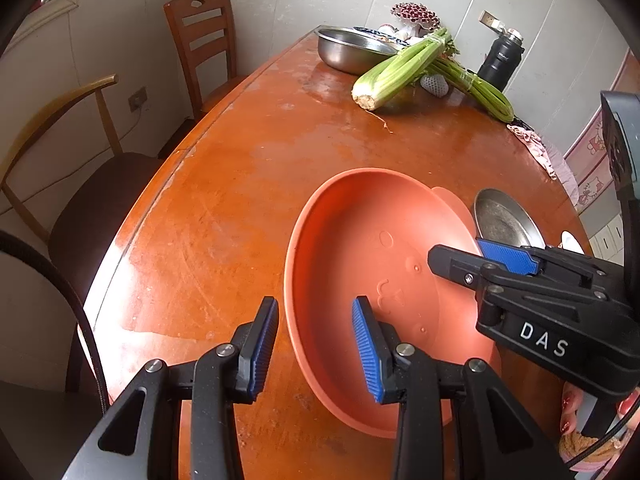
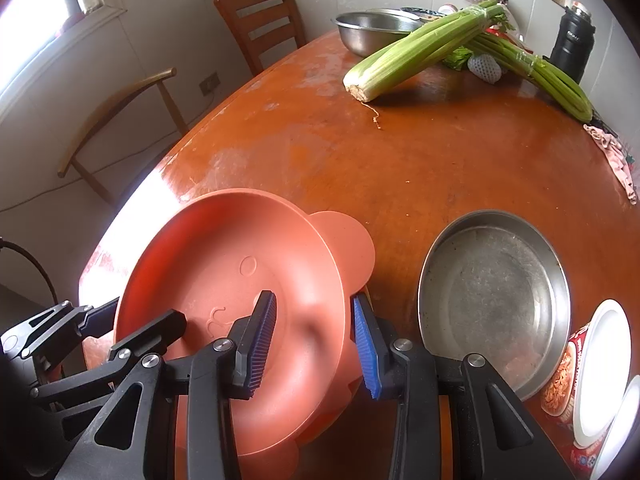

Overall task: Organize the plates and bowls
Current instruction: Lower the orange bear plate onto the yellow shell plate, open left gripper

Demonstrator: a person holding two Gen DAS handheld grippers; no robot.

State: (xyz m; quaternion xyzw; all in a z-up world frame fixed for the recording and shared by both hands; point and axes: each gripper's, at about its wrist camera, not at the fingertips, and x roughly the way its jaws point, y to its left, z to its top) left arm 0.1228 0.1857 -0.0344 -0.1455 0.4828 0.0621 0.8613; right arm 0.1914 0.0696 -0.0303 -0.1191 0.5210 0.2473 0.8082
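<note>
My right gripper (image 2: pixel 314 344) is clamped on the rim of the salmon-pink plastic plate with rounded ear tabs (image 2: pixel 224 280), one blue ribbed pad inside the dish and the other outside it, just below one ear. The plate is tilted, its gripped edge raised off the round reddish-brown wooden table (image 2: pixel 400 168). It is shallow and matte, with a raised lip, and a faint face is moulded into its floor: small circles and a curled line. A second rounded tab shows at its near edge.

My left gripper (image 1: pixel 316 350) straddles the opposite rim of the same plate, one pad over the bare table and the other over the plate's floor. A gap shows on each side of the rim, so its jaws stand open and hold nothing.

Just beside the pink plate, on the side of my right gripper, lies a round shallow steel pan with a dull scratched bottom (image 2: pixel 494 296). Beyond that pan, at the table's edge, stand white-lidded printed cups (image 2: pixel 584 376). Well away from the pink plate, at the far side of the table, a deep steel bowl (image 2: pixel 372 30) sits with two bundles of green celery (image 2: pixel 416 52) leaning by it, and a black flask (image 2: pixel 570 46) stands farther along.
</note>
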